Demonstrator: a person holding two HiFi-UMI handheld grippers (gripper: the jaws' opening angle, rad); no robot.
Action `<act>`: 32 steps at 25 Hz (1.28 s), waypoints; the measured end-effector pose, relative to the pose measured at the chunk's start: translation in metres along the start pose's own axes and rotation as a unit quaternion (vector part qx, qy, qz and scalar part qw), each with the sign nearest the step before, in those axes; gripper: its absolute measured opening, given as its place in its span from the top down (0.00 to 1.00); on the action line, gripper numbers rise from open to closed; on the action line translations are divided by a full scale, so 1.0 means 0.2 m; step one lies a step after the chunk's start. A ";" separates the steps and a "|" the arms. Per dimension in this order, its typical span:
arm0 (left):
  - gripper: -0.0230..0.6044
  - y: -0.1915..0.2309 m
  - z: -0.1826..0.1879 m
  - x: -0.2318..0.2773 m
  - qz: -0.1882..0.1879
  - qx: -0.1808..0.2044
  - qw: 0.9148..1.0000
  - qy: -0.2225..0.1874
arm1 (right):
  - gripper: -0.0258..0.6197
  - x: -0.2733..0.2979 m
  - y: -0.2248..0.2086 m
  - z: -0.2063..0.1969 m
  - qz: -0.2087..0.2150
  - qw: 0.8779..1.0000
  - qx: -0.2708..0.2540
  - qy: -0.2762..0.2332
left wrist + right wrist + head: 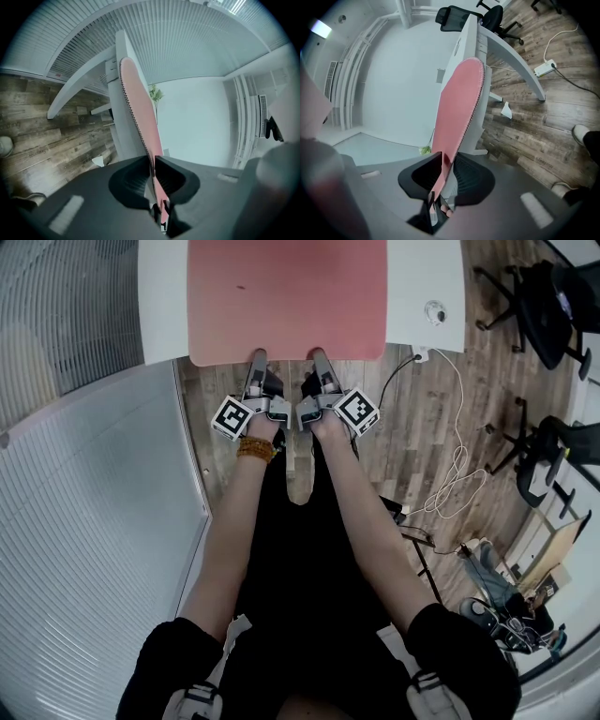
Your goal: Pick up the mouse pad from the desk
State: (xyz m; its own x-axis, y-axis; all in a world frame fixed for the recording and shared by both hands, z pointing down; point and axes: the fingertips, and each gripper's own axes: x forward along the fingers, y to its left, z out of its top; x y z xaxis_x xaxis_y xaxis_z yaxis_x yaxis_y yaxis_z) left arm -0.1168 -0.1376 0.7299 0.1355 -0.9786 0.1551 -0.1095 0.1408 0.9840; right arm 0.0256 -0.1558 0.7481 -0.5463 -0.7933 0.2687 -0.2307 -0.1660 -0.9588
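**Q:** so where was the mouse pad [286,296] at that point?

**A:** The pink thing was spread over the middle of the white bench [427,277]. Its near edge sat right at the bench's near edge, poking a bit past it.

**Q:** and the tools?

**A:** Both were clamped on that near edge. The left tool [257,358] and right tool [319,356] sat side by side, and each gripper view showed the thin pad pinched tight between the jaws. A white power strip [421,354] lay on the wood floor [412,427] off the bench's near right corner.
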 end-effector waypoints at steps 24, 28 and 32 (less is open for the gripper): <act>0.93 -0.18 0.02 0.01 -0.014 0.000 0.999 0.044 | 0.90 -0.02 0.21 0.03 0.001 0.999 -0.044 -0.005; 0.93 -0.17 0.03 0.01 -0.003 0.029 0.998 0.050 | 0.90 0.01 0.24 0.03 0.023 0.999 -0.042 -0.007; 0.93 -0.18 0.03 0.02 -0.008 0.030 0.998 0.050 | 0.90 0.01 0.26 0.03 0.023 0.998 -0.052 -0.004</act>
State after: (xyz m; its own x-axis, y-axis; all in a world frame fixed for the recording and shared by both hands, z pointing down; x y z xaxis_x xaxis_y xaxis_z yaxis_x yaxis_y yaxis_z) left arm -0.1183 -0.1472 0.6935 0.2354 -0.9603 0.1496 -0.1644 0.1124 0.9800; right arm 0.0166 -0.1698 0.6989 -0.5517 -0.8034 0.2240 -0.2886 -0.0682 -0.9550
